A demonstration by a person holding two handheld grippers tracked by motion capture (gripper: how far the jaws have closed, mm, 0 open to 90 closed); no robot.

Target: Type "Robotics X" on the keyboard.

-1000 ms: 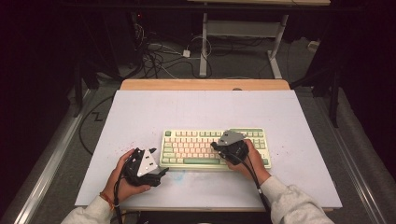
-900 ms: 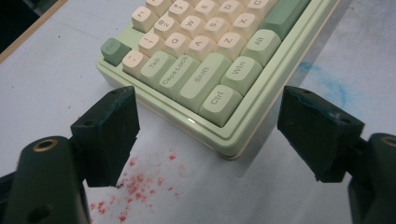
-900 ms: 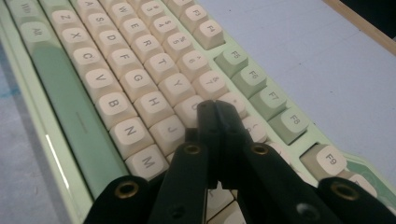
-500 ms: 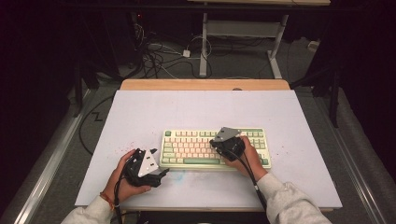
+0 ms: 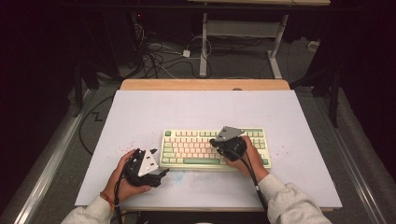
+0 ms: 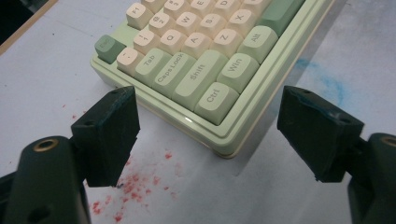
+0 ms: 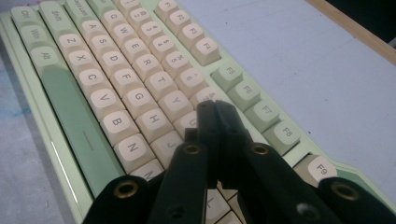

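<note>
2 grippers are at work here, and yours on the right (image 7: 215, 109) has its jaws pressed together into 1 blunt tip resting over the keys of the keyboard (image 5: 187, 148), around the U and 7 keys as far as the right gripper view lets you judge. That tip looks wider than a single keycap edge, so if you push down off-centre you could catch 2 keys at once or slide into the gap between rows. The keyboard lies unclamped on the white table (image 5: 140, 112), so a slanted push could also nudge it away from you.

Your left gripper (image 6: 205, 135) hovers just off the keyboard's near left corner, jaws spread wide and holding nothing; closing it there could clip the Ctrl corner.

Compared with 1 second ago, the right gripper has barely shifted over the same key area, and the left sits in the same spot.
</note>
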